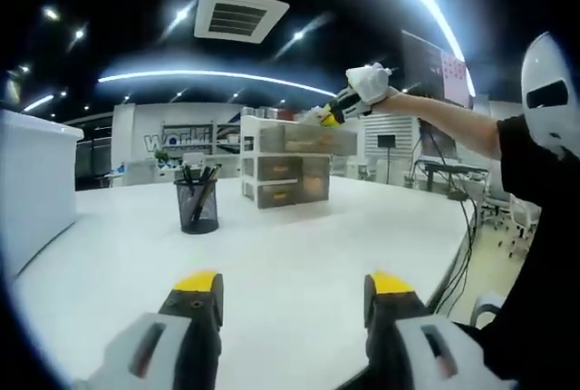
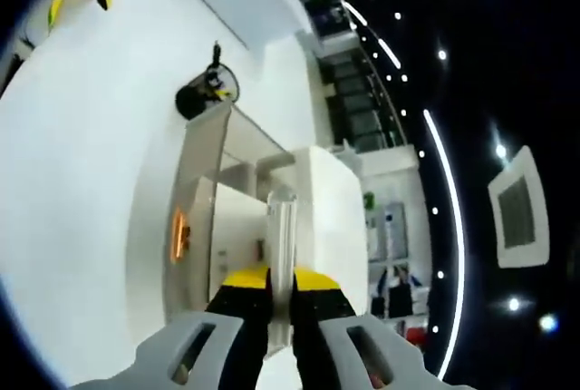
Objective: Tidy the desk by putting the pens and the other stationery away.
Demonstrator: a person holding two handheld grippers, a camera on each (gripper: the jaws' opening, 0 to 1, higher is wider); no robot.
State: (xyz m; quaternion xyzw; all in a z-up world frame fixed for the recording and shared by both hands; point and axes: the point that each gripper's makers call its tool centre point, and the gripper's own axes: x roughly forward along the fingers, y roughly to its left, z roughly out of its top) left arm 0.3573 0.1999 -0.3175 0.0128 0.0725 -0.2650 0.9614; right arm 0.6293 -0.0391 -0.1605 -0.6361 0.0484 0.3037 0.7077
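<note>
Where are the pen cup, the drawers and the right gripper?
Pen cup [image 1: 198, 206]: left gripper view, on its mesh wall.
Drawers [image 1: 285, 169]: left gripper view, on the middle drawer front.
Right gripper [image 2: 280, 277]: right gripper view, between its yellow tips, shut on a clear strip.

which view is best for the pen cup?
Left gripper view. The black mesh pen cup stands upright on the white desk, seen from the side with pens sticking out, beside the drawer unit. The right gripper view shows it small, far off and tilted, partly behind the drawer unit.
</note>
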